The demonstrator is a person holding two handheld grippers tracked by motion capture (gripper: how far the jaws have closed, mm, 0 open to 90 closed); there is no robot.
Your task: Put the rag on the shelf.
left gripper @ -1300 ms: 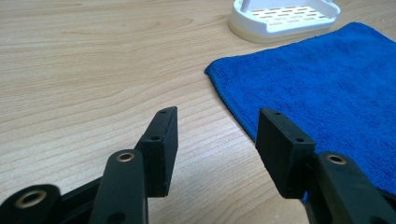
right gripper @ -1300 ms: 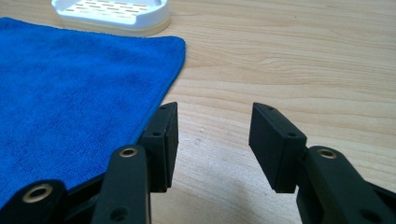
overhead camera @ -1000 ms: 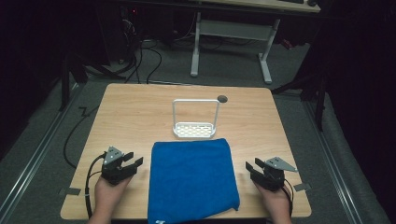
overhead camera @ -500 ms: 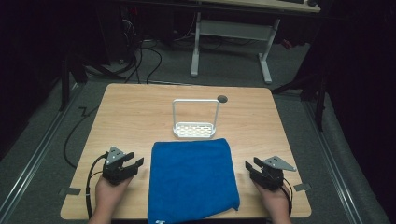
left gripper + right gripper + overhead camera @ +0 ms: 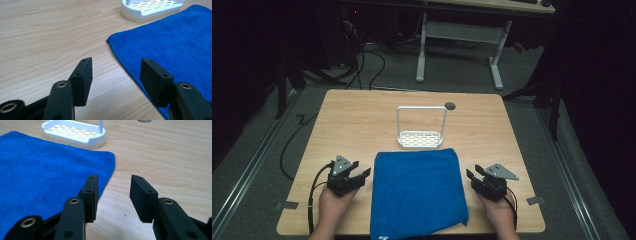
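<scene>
Holding a hand-held gripper in each hand, I rest both low over the near part of the tabletop [image 5: 362, 120], one on either side of a blue cloth [image 5: 417, 192].

My left hand-held gripper [image 5: 362, 175] sits just beside the cloth's left edge, apart from it. Its jaws have just been opening and stand wide, with nothing between them but bare wood. In the left gripper view the same left hand-held gripper [image 5: 115, 72] points along the cloth's [image 5: 175, 52] left edge, and its right jaw hangs over the hem.

My right hand-held gripper [image 5: 473, 176] lies just off the cloth's right edge. Its jaws have just been closing, yet a clear gap stays between them and they grip nothing. In the right gripper view the right hand-held gripper [image 5: 113, 195] aims past the cloth's [image 5: 42, 170] far right corner, its left jaw over the cloth's edge and its right jaw over wood.

The cloth lies flat, folded into a thick rectangle, its near end reaching the tabletop's near edge. A small pale tag [image 5: 383, 238] shows at its near left corner; I can't read anything on it.

Beyond the cloth's far edge, touching or nearly so, stands a white rack [image 5: 420, 139] with a slotted base and a tall wire loop. A dark round spot [image 5: 450, 105] is set in the tabletop behind the rack. I see no brand, label or writing that can be read.
</scene>
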